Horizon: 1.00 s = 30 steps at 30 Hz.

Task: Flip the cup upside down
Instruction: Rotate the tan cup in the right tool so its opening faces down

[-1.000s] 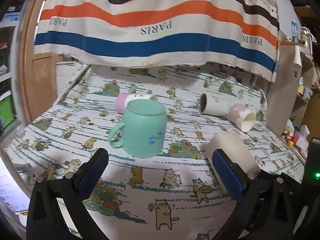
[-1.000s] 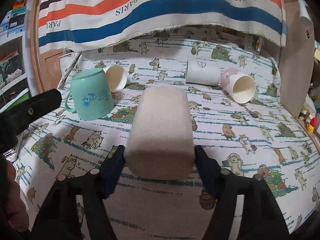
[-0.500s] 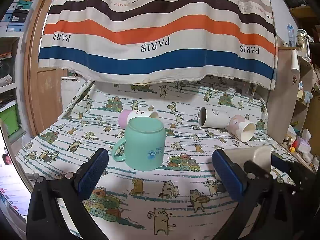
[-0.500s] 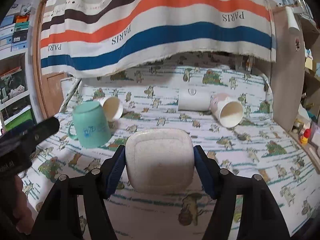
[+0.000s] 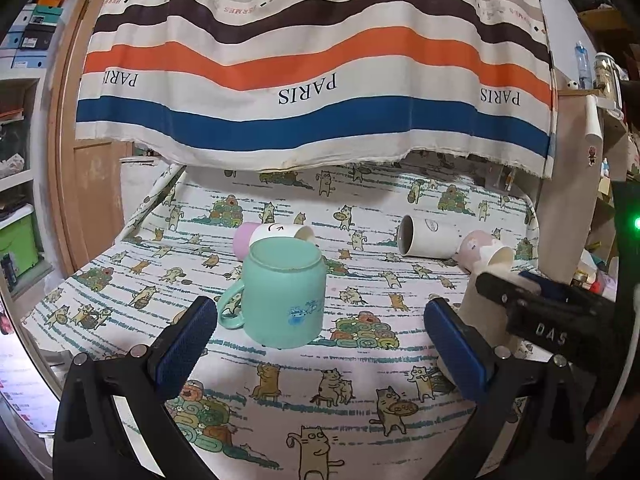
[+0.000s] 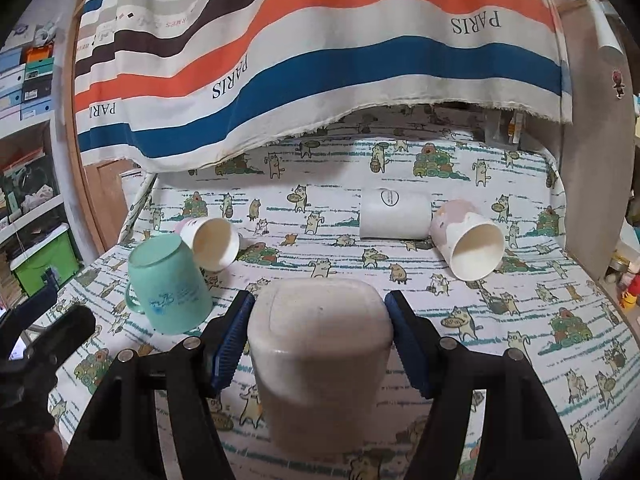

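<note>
My right gripper is clamped on the beige cup, one blue pad on each flat side, closed base up and facing the camera, so it reads as inverted or close to it. Its mouth end sits low, near the cat-print cloth; I can't tell if the rim touches. Left gripper is spread wide and holds nothing, parked near the front edge with the green mug just beyond it, mouth down, handle to the left. My read: flip is mostly done, set-down is next. I'd lower straight until the whole rim seats flat, then open the pads evenly so neither drags the cup over; the cloth looks soft and may rock it. I'd keep the cup to the right of the mug. Far left, a pink-and-white cup lies on its side behind the mug; far right, a white cup and a pink cup lie sideways, well apart from my drop spot.
</note>
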{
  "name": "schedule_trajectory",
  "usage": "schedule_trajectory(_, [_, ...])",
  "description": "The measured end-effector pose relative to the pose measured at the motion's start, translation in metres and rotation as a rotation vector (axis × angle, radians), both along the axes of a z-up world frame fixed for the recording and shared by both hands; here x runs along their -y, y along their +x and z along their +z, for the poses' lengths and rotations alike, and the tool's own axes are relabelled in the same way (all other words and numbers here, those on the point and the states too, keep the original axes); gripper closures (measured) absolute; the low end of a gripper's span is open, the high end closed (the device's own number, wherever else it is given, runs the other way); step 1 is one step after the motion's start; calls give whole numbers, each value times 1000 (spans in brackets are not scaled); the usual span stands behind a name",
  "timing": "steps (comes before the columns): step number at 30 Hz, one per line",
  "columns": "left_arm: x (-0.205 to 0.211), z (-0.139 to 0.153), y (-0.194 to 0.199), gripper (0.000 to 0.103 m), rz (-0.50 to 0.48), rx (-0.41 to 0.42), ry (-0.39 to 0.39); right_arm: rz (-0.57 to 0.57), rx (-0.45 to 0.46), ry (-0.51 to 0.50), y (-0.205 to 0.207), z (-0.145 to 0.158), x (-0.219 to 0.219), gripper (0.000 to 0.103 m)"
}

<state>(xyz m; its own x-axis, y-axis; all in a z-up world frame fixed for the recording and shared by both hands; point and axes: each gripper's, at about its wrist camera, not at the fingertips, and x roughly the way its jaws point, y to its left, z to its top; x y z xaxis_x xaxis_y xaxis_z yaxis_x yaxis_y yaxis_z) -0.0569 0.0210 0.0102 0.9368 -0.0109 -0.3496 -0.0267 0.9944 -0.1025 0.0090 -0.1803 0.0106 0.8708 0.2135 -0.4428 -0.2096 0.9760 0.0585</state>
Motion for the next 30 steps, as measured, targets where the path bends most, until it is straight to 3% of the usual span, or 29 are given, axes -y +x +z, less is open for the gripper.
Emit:
schedule_trajectory(9, [5, -4, 17, 0, -7, -20, 5, -41, 35, -26, 25, 13, 1, 34])
schedule_trajectory(15, [9, -7, 21, 0, -11, -20, 17, -86, 26, -76, 36, -1, 0, 34])
schedule_trajectory(23, [14, -6, 22, 0, -17, 4, 24, -79, 46, -70, 33, -10, 4, 34])
schedule_trajectory(25, [16, -5, 23, 0, -18, 13, 28, -78, 59, -67, 31, -9, 5, 17])
schedule_trajectory(26, [16, -4, 24, 0, -19, 19, 30, -79, 67, -61, 29, -8, 6, 13])
schedule_trajectory(30, [21, 2, 30, 0, -31, 72, 23, -76, 127, -20, 17, 0, 22, 12])
